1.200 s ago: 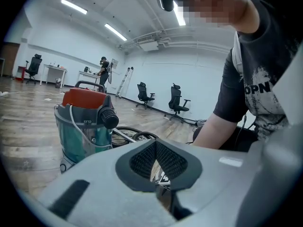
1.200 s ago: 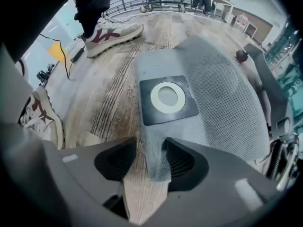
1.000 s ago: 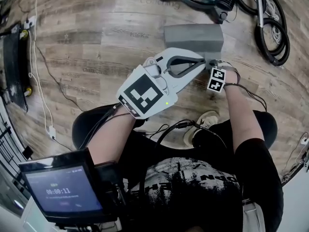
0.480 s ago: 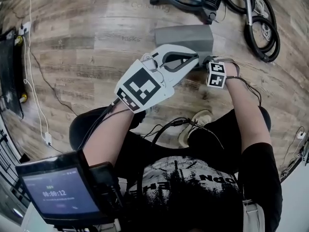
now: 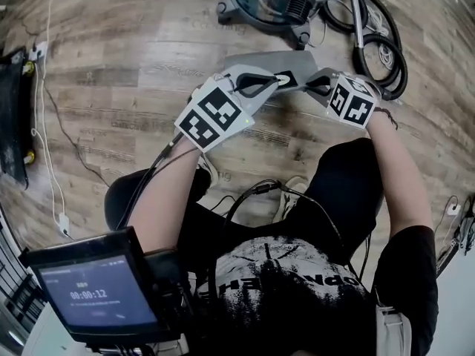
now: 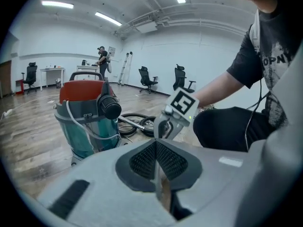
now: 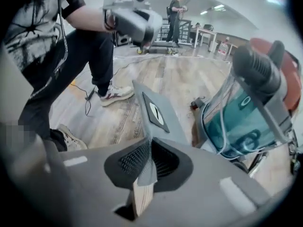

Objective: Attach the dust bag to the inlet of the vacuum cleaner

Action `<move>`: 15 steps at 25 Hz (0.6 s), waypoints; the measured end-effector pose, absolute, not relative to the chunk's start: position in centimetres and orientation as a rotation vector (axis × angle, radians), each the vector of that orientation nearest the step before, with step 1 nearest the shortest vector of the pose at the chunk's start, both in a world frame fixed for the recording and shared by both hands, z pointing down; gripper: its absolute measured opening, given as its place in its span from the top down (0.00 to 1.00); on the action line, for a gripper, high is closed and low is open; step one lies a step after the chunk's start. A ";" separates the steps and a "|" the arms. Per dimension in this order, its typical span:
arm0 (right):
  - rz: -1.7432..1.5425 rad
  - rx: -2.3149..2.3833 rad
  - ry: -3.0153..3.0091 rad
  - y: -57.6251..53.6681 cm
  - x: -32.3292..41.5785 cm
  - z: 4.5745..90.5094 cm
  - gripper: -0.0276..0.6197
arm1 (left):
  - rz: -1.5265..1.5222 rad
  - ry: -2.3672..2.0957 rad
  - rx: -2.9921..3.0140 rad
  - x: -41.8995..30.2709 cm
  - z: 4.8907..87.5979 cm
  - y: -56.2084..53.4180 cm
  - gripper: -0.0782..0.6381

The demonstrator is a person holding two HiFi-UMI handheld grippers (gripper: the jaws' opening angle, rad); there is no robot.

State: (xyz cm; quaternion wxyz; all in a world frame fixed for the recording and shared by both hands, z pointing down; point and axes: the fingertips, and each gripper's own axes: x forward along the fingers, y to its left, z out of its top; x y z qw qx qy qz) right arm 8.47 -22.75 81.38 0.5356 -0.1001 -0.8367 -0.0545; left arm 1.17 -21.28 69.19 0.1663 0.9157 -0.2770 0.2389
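**A:** What has changed in the last second?

**B:** The dust bag (image 7: 163,122) lay flat on the wooden floor (image 5: 133,65). Now the right gripper (image 5: 315,82) has it by one thin edge. Its jaws are closing, the grey paper is pinched between the pads, and the bag has come up.

**A:** And the left gripper (image 5: 286,80)?

**B:** Its jaws are together, with nothing that I can see between them. It sits just beside the right one, over the bag.

**A:** Where is the bag relative to the machine?

**B:** It is in the air in front of the vacuum cleaner (image 6: 87,112), near it but not touching. Its dark collar (image 7: 154,113) shows its pale opening. The black port (image 6: 112,109) on the canister is probably the inlet.

**A:** So what does that mean for the task?

**B:** I'd say the pickup is done. The collar has yet to be turned toward that port and pushed on, and held by one edge, the bag may sag.
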 end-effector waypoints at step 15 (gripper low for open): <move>-0.122 -0.277 -2.085 -21.6 7.4 71.9 0.93 | 1.528 -0.730 2.586 0.1 74.6 -17.8 0.70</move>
